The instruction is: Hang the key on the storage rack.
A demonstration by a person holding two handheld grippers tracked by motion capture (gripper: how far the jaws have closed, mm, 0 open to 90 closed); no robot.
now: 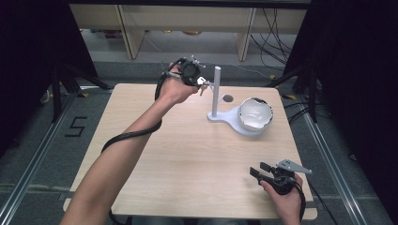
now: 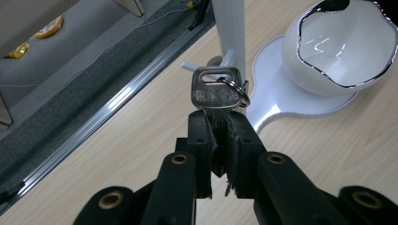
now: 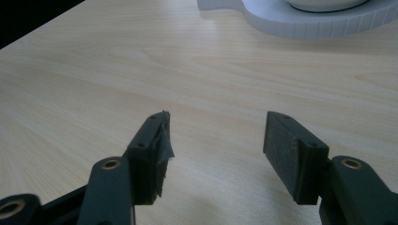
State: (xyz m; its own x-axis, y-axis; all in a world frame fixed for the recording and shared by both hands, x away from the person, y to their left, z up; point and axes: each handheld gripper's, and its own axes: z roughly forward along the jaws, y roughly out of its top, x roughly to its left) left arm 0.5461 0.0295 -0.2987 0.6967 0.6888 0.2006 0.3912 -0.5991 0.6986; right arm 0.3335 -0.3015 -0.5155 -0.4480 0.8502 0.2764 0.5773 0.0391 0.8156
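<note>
Left gripper point(image 2: 218, 136) pinching a silver key point(image 2: 215, 93) by its blade, bow standing just past the jaw tips, ring point(image 2: 237, 90) at the bow's right. Just beyond: white post point(image 2: 228, 33), white bowl point(image 2: 339, 44) on its base. Right gripper point(image 3: 216, 140) spread wide over bare table point(image 3: 94, 70).
</note>
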